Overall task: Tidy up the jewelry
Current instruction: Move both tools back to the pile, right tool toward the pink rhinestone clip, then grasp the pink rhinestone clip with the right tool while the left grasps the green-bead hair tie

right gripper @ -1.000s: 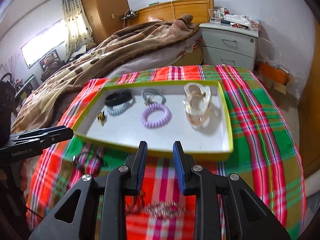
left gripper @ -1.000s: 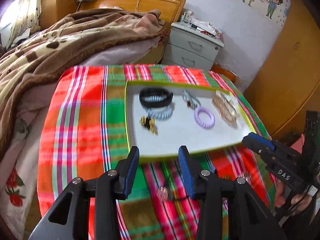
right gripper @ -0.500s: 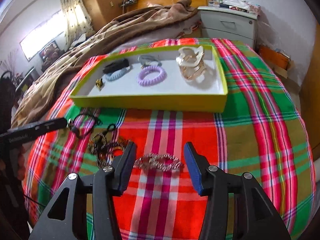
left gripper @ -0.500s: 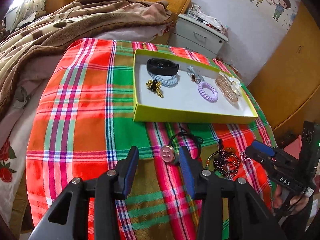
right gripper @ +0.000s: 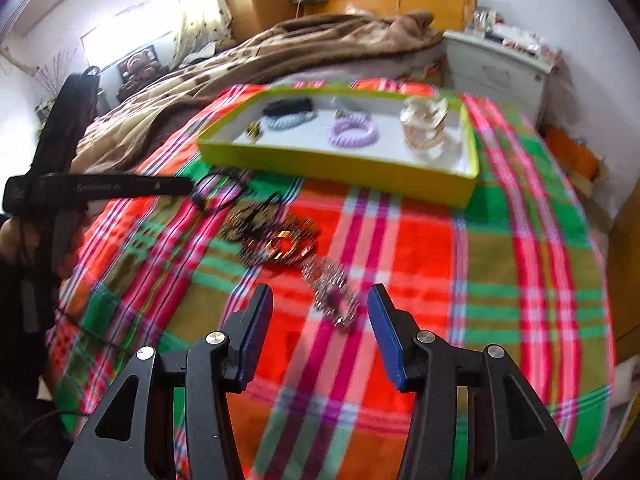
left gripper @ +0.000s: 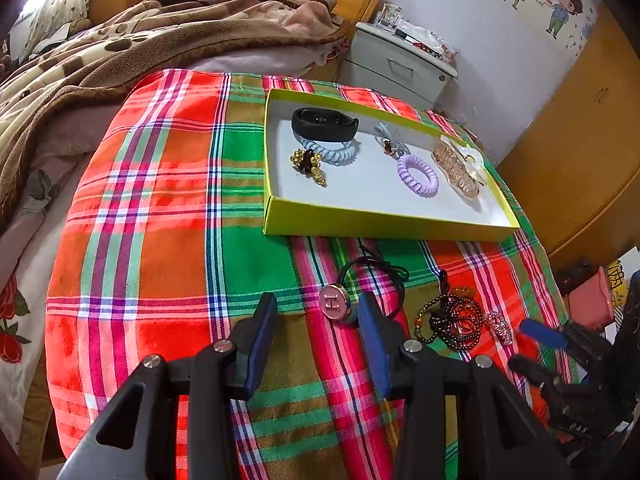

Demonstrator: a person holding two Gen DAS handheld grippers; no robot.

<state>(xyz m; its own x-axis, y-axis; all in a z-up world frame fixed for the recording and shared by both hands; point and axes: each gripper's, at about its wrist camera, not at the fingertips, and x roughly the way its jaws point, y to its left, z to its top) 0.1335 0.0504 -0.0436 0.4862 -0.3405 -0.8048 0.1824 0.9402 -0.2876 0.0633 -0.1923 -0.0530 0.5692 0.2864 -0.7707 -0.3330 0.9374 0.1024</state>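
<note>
A yellow-green tray [left gripper: 384, 229] [right gripper: 332, 160] on the plaid cloth holds a black band [left gripper: 324, 123], a blue coil tie [left gripper: 332, 151], a gold-bead tie [left gripper: 308, 165], a purple coil tie [left gripper: 418, 174] [right gripper: 353, 132] and a clear claw clip [left gripper: 458, 164] [right gripper: 424, 132]. In front of it lie a pink round pendant on a black cord [left gripper: 338, 304], a dark bead necklace [left gripper: 456, 320] [right gripper: 276, 240] and a crystal bracelet [right gripper: 332, 296]. My left gripper [left gripper: 316, 308] is open beside the pendant. My right gripper [right gripper: 316, 308] is open over the crystal bracelet.
A bed with a brown blanket [left gripper: 120, 48] lies behind the table. A grey nightstand [left gripper: 400, 64] stands at the back right, beside a wooden wardrobe [left gripper: 580, 140]. The cloth falls off at the table edges.
Both grippers pulled back from the tray toward the loose jewelry near the front. The right gripper opened wider and swung left over the crystal bracelet.
</note>
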